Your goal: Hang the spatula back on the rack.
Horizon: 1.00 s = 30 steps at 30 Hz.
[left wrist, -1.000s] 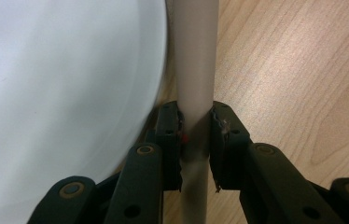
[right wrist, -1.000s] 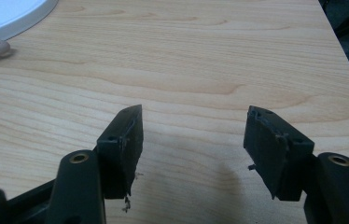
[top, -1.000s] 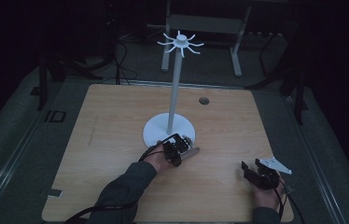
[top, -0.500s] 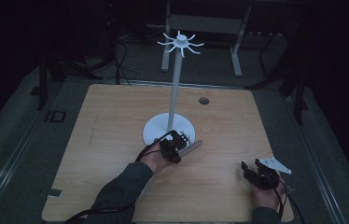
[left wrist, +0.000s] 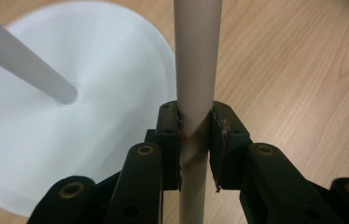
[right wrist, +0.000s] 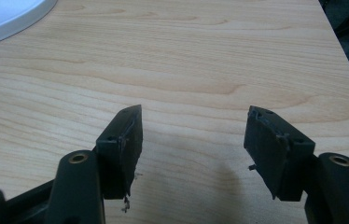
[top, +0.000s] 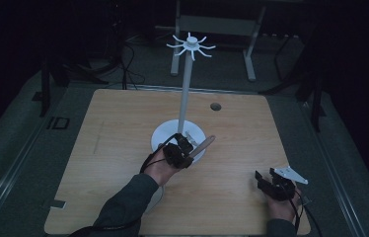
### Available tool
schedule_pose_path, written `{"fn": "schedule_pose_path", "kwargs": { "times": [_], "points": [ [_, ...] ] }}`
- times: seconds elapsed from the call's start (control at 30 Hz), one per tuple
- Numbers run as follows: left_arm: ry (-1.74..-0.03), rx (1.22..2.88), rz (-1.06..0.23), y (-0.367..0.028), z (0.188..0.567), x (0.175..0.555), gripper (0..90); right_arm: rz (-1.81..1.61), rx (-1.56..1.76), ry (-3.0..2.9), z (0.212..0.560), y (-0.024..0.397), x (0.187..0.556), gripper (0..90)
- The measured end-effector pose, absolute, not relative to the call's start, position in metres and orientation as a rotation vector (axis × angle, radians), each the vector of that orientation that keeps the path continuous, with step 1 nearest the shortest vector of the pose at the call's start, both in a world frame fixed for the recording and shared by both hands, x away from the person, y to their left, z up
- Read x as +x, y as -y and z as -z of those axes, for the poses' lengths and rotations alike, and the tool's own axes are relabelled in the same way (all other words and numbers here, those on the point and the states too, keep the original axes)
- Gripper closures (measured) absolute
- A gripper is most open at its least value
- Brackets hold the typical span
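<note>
Beige rod (left wrist: 196, 70) clamped between jaws of left gripper (left wrist: 195, 135), slanting over edge of white stand base (top: 160, 136), upper end cut off in left gripper view; right gripper (right wrist: 200, 140) wide open over bare wooden table (top: 113, 123); farther back, white pole (top: 186, 89), hooked top faint against dark

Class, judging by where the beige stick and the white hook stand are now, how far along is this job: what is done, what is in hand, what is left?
Done: the left gripper is shut on the beige stick, which is lifted over the stand's round base.
In hand: carrying it beside the pole.
Left: probably getting it up to the hooks on top, which hold nothing. The right gripper rests open on the table.
</note>
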<state>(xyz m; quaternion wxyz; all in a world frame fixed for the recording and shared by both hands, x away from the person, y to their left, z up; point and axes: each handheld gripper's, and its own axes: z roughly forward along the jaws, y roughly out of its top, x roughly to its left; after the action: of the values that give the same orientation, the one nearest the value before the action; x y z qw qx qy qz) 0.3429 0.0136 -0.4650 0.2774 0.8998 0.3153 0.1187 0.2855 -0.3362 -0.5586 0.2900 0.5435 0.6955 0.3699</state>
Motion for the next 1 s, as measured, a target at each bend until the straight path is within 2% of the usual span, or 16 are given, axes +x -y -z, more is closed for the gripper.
{"fn": "schedule_pose_path", "kwargs": {
  "times": [0.7, 1.0],
  "points": [
    [-0.861, 2.235, -0.419, -0.022, 0.433, 0.333, 75.5, -0.983, 1.448, -1.858, 0.559, 0.336, 0.286, 36.7],
    [-0.818, 2.171, -0.464, -0.023, 0.420, 0.327, 75.5, -0.983, 1.449, -1.858, 0.559, 0.336, 0.286, 36.5]
  ]
}}
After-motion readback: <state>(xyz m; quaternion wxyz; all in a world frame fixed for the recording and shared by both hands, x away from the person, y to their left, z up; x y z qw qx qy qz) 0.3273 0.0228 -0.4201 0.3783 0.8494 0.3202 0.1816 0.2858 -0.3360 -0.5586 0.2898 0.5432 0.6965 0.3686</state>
